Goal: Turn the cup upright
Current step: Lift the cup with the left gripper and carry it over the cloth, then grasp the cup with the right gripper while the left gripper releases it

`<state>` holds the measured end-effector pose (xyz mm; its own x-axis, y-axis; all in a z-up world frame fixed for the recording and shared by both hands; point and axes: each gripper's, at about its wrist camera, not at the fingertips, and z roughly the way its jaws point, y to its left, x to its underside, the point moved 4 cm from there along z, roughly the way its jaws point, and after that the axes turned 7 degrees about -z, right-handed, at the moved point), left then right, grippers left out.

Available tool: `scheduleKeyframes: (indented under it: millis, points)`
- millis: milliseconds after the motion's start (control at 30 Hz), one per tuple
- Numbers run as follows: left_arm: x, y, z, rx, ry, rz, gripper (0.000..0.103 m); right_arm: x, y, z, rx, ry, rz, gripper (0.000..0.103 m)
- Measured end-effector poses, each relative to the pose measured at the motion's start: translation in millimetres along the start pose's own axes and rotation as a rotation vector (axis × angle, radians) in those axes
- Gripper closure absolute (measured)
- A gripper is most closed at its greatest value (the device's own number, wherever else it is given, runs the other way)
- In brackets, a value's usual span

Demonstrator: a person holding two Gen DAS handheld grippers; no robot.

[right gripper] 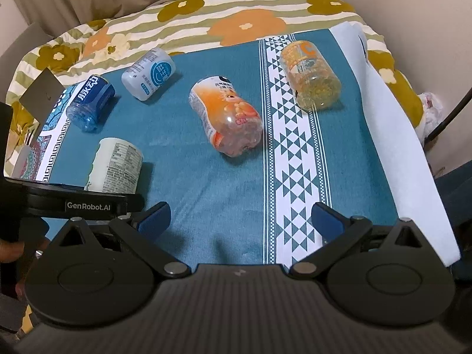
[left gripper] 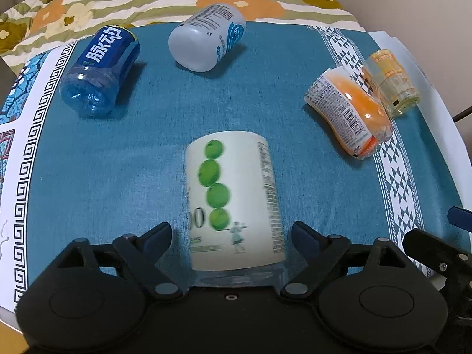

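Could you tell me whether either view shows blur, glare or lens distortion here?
Left wrist view: the green-dotted cup between the open left gripper fingers is motion-blurred, the farther cups sharp. Right wrist view: sharp, with small glare spots on the orange cup. Both views: fisheye bending at the tablecloth edges.

Right claw (right gripper: 240,216) agape – five cups on teal cloth (right gripper: 183,177).

- Your left wrist view looks down along its fingers, close over the green-dotted cup (left gripper: 233,200).
- Your right wrist view sits further right and back, facing the teal cloth (right gripper: 183,177).
- Both views share that cup (right gripper: 116,166) and the cloth (left gripper: 124,162).
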<state>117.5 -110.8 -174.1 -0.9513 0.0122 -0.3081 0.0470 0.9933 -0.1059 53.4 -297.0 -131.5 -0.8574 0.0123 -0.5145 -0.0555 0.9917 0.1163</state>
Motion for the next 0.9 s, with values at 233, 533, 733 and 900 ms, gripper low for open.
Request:
scheduleKeyframes:
  millis: [233, 533, 733, 900]
  points:
    - [-1.3, -0.4, -5.3, -0.002, -0.010, 0.006, 0.012, 0.8, -1.5, -2.0, 0.001, -0.005, 0.003, 0.000]
    - [-0.6, -0.2, -37.2, -0.002, -0.057, -0.003, 0.012, -13.7, -2.1, -22.0, -0.010, -0.039, -0.003, 0.000]
    - [8.6, 18.5, -82.8, 0.007, -0.124, -0.056, 0.004, -55.3, 4.7, -48.6, -0.054, -0.044, -0.065, 0.000]
    - [19.1, 51.3, -96.6, -0.018, -0.146, -0.081, 0.003, -83.0, 27.6, -31.7, -0.186, 0.051, -0.063, 0.000]
